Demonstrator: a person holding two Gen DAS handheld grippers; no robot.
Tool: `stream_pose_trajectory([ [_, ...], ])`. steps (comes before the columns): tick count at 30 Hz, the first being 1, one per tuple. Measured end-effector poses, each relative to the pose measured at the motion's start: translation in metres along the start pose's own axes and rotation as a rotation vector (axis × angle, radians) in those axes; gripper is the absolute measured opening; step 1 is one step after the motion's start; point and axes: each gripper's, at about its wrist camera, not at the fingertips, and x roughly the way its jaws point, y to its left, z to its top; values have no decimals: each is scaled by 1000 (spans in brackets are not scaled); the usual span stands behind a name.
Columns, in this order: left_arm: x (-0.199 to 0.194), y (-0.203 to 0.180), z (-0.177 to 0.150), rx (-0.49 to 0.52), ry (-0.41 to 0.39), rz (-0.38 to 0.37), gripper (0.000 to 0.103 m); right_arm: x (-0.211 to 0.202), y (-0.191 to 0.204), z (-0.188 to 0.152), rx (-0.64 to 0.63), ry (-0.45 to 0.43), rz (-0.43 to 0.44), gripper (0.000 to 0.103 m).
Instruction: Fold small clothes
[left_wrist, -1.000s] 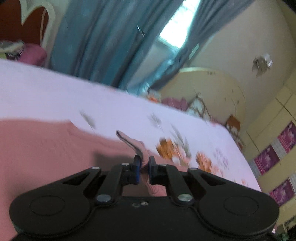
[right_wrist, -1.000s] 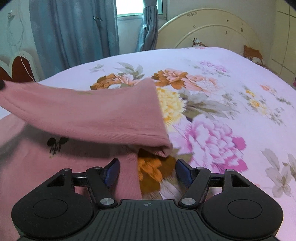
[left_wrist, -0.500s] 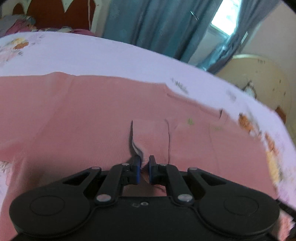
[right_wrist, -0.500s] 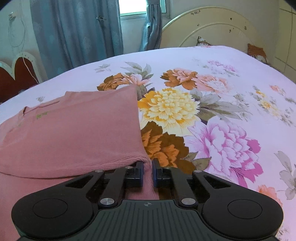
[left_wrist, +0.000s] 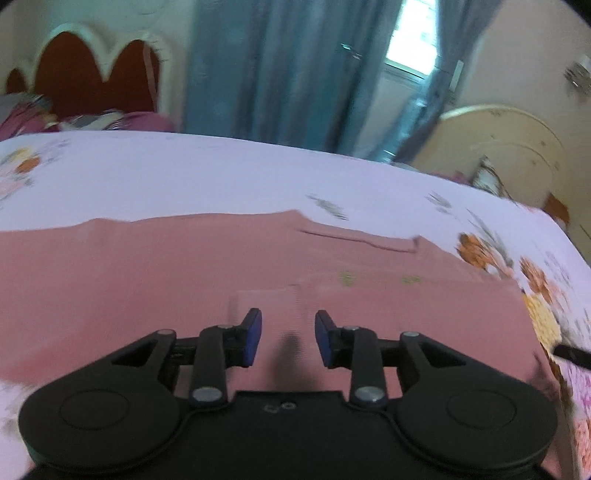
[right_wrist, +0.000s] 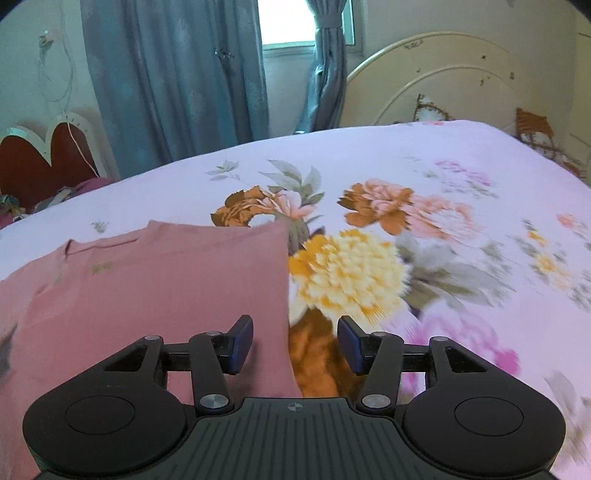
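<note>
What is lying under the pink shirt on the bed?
The pink shirt lies flat on the flowered bedsheet, which shows all around it. The shirt is folded over itself, so its lower layers and the sheet's print below are covered.

From my remote seat I see a pale lilac flower-printed bedsheet, long blue-grey curtains at a bright window far off, a cream arched headboard far right and a dark red scalloped headboard far left.
</note>
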Motion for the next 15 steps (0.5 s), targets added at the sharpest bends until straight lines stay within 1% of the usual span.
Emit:
stream_pose_trajectory([
  [3, 22, -11, -2, 32, 16, 7, 31, 33, 2, 15, -3, 20, -1, 51],
  [4, 27, -12, -4, 36, 24, 16, 31, 43, 2, 19, 5, 29, 2, 51],
  [6, 37, -9, -11, 33, 66, 39, 31, 59, -1, 26, 33, 39, 15, 51],
  [7, 39, -7, -16, 32, 67, 40, 32, 67, -3, 30, 44, 42, 19, 50],
  [8, 38, -7, -20, 47, 57, 43, 33, 75, -4, 35, 53, 43, 22, 45],
  [9, 36, -6, -21, 63, 58, 47, 33, 81, -5, 38, 58, 45, 25, 42],
  [10, 36, -6, -22, 70, 59, 52, 33, 86, -5, 41, 60, 43, 25, 38],
  [12, 37, -7, -21, 64, 61, 56, 33, 94, -4, 47, 50, 39, 36, 26],
  [13, 38, -7, -20, 61, 62, 58, 33, 96, -3, 48, 49, 42, 48, 15],
  [15, 38, -8, -20, 64, 63, 66, 33, 96, 2, 49, 11, 34, 34, 10],
])
